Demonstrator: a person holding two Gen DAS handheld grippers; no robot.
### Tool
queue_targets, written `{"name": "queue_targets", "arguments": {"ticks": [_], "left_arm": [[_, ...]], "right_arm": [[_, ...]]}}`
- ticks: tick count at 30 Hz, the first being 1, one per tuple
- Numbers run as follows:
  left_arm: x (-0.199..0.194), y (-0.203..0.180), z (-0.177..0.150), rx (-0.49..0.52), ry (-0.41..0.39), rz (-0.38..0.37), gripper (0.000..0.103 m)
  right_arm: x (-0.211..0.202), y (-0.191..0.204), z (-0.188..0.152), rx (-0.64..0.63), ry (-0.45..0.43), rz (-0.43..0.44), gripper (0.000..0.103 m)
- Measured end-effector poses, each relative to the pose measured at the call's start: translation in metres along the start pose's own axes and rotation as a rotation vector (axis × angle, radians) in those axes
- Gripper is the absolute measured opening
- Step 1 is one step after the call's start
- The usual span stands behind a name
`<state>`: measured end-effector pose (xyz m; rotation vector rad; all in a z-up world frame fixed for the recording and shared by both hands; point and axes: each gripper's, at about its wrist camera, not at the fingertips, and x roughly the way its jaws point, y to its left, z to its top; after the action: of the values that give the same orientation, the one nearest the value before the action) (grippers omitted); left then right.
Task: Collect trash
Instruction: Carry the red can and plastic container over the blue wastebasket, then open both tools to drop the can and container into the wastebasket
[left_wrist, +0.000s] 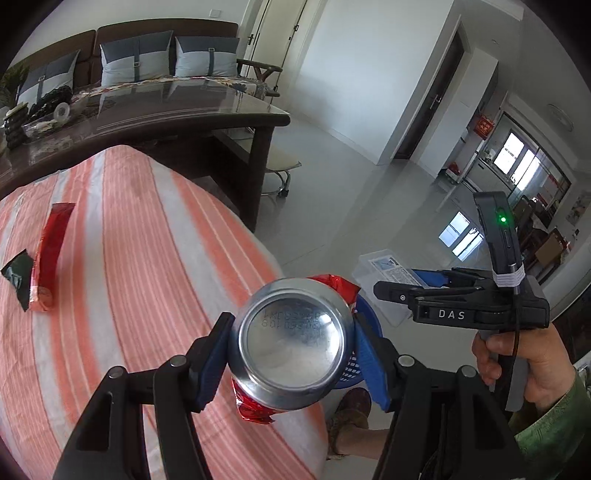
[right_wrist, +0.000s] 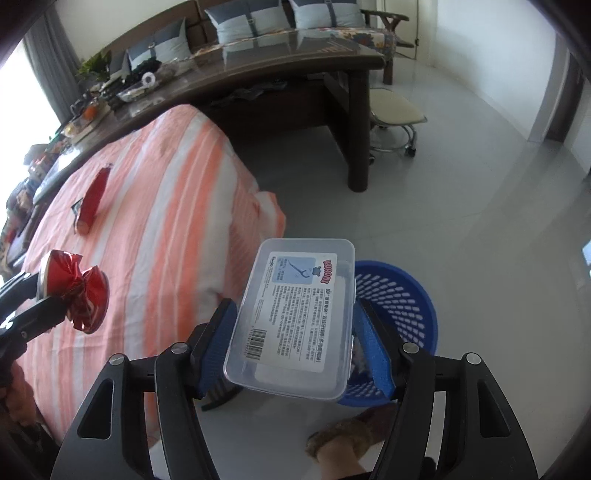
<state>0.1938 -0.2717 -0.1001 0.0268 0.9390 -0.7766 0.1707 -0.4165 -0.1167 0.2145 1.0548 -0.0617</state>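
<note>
My left gripper (left_wrist: 291, 345) is shut on a crushed red can (left_wrist: 291, 339), its silver bottom facing the camera, held at the table's edge; the can also shows in the right wrist view (right_wrist: 74, 291). My right gripper (right_wrist: 295, 332) is shut on a clear plastic box (right_wrist: 295, 317) with a printed label, held beside and partly above the blue trash basket (right_wrist: 402, 295) on the floor. The basket's rim (left_wrist: 369, 310) peeks out behind the can. A red snack wrapper (left_wrist: 50, 251) and a dark green wrapper (left_wrist: 18, 277) lie on the striped tablecloth (left_wrist: 147, 258).
A dark glass-topped desk (right_wrist: 295, 66) with clutter stands behind the table, with a sofa beyond. A wheeled stool (right_wrist: 395, 114) stands on the grey tiled floor. A slippered foot (right_wrist: 343, 439) is near the basket.
</note>
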Motion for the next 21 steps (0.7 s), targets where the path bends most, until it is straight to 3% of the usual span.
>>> {"name": "queue_targets", "arguments": {"ticks": [4,10,11,13,16,21], "left_arm": [[0.045,-0.030,0.011,0.010,0.048,-0.048,0.064],[0.104,-0.050,0.018,0.002,0.102,-0.061,0.064],[0.114,-0.051,0.018,-0.004,0.113,-0.061,0.064],[0.129,-0.051,0.017,-0.015,0.131,-0.059,0.064],[0.147,-0.056,0.017,0.013,0.124,-0.026,0.064],[0.172,-0.062,0.017,0.021,0.162,-0.036,0.064]], "right_arm": [[0.017,-0.034,-0.002,0.042,0.029,-0.038,0.067],[0.040,-0.085,-0.005,0.141,0.046,-0.057,0.066],[0.044,-0.093,-0.006,0.158,0.048,-0.058,0.065],[0.049,-0.109,-0.010,0.193,0.057,-0.044,0.043],[0.056,-0.125,-0.011,0.233,0.071,-0.029,0.043],[0.054,-0.141,-0.011,0.263,0.062,-0.041,0.043]]}}
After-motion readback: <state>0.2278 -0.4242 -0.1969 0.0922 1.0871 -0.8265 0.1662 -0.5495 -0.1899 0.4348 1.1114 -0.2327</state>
